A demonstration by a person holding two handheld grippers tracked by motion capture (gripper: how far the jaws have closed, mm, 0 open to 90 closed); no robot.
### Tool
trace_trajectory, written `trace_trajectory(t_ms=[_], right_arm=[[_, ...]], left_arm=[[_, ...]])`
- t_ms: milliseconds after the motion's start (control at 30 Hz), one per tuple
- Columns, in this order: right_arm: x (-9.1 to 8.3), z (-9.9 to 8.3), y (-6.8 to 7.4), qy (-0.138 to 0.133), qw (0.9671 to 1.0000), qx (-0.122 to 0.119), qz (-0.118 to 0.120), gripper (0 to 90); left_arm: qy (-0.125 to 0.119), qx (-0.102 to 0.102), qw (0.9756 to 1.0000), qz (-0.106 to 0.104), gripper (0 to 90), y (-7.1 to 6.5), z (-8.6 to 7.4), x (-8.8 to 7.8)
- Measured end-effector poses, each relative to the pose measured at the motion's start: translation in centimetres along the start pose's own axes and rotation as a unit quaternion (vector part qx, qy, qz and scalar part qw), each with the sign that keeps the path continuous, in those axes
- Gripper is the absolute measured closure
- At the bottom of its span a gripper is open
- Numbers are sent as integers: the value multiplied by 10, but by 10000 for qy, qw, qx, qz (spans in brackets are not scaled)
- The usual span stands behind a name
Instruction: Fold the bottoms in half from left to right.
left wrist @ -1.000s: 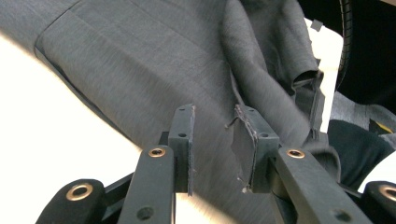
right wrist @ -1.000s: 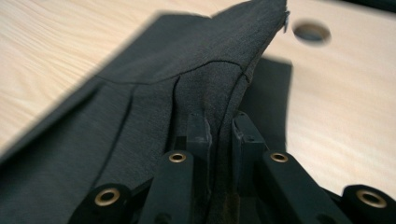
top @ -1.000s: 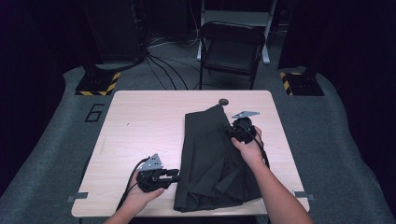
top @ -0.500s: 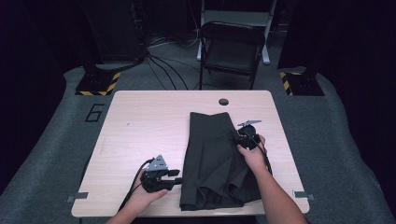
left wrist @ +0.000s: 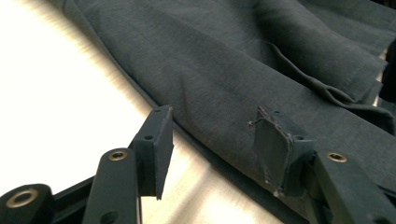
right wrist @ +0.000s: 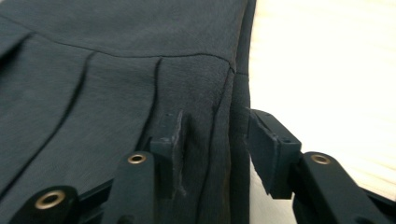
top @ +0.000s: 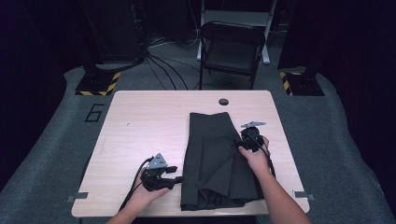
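The right gripper [top: 246, 141], its jaws just opened and spread astride the raised edge fold of the dark pleated skirt [top: 215, 158], pinches nothing, as does the spread left gripper [top: 172, 179] beside the hem; such soft, light cloth is probably best pinched at an edge fold.

**What we cannot make out**

In the high view, the skirt's [top: 215, 158] near hem merges into shadow at the table [top: 140, 126] edge, and we cannot tell whether it overhangs. The person's forearms are cut off by the bottom edge. In the right gripper view, we cannot tell whether the right gripper's [right wrist: 212, 149] pads touch the fold between them; the cloth runs past the frame.
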State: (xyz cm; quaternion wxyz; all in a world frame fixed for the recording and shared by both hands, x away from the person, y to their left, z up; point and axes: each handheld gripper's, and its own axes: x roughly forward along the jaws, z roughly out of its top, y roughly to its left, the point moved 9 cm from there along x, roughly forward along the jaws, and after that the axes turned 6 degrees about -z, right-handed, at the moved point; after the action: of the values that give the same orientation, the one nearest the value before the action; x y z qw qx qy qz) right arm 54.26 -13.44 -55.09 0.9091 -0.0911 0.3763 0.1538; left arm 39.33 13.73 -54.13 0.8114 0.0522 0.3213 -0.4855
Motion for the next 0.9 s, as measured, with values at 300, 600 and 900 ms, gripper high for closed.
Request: trace_trajectory(t_ms=[300,600,900], right_arm=[[-55,-14,24,-367,9977,-364,436,515],[-72,-29,63,-309,9940,-577,877,465],[-57,-53,72,166,9926,-796,904,601]], left_arm=[[165,-71,9998,93,438,7,2,6],[130,-190,9996,185,413,15,10,22],[137,-370,9989,237,411,22,11,43]])
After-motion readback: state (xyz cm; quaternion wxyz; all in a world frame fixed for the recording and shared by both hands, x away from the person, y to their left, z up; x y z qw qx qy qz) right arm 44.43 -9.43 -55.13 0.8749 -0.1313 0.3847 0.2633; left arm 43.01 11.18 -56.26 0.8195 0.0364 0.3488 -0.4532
